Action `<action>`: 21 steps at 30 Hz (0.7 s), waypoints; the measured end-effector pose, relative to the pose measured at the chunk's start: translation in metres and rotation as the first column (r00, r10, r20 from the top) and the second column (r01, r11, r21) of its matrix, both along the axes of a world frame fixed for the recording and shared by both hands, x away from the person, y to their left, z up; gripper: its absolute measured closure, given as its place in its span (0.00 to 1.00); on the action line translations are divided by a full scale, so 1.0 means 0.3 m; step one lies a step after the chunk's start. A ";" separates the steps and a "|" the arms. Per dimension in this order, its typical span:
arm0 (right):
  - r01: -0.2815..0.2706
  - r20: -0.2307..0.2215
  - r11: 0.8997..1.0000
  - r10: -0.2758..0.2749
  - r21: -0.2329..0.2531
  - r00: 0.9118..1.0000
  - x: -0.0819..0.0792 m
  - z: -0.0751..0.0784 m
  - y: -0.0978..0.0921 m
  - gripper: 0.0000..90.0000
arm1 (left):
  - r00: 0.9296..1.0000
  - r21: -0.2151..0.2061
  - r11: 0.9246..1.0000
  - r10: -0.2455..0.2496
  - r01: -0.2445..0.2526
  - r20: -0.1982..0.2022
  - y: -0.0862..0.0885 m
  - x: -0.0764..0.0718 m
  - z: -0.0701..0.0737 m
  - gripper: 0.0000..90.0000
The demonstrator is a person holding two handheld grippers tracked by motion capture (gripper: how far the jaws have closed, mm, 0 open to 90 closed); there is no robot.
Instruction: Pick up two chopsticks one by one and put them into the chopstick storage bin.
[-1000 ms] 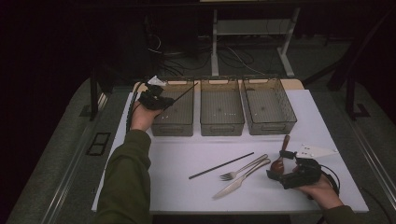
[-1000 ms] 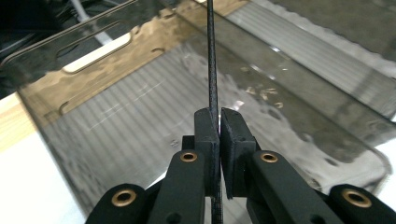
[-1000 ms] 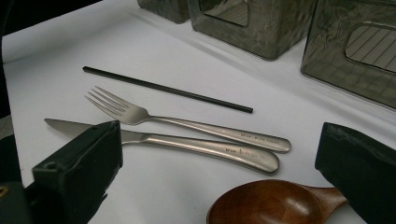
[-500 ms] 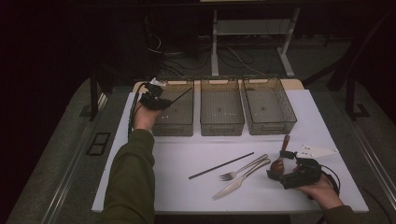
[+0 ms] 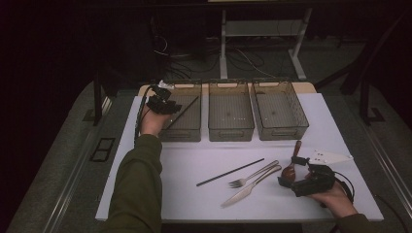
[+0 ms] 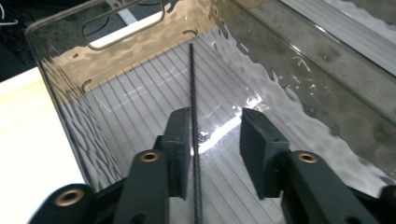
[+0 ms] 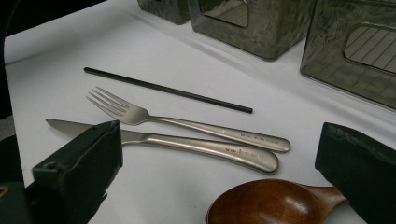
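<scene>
While left claw (image 6: 215, 135) gapes, chopstick (image 6: 194, 140) rests.

Your left gripper (image 5: 165, 104) has edged a little farther up over the left bin (image 5: 183, 132) than a second ago; your forearm now stretches straighter toward it. Its jaws now stand apart; the black chopstick (image 6: 194, 135) lies against one pad, its far end on the bin's ribbed floor.
</scene>
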State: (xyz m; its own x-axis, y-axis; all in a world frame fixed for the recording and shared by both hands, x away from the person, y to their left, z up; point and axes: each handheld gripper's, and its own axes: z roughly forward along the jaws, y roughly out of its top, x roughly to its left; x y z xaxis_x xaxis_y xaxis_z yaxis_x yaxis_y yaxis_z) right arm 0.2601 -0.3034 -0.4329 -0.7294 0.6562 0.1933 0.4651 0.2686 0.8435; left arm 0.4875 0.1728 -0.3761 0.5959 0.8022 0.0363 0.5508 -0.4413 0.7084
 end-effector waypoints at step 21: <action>-0.004 0.023 1.000 0.005 -0.013 1.000 -0.012 -0.011 -0.003 0.00 | 0.979 -0.101 0.979 -0.164 0.177 0.118 -0.030 -0.184 0.139 0.40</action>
State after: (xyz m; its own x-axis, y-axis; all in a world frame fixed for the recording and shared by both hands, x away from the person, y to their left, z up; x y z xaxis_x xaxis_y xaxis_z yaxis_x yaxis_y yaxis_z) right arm 0.2565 -0.3042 -0.4361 -0.7367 0.6550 0.1681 0.4442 0.2813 0.8506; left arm 0.4322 0.1637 -0.3344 0.7216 0.6919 0.0254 0.3912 -0.4378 0.8095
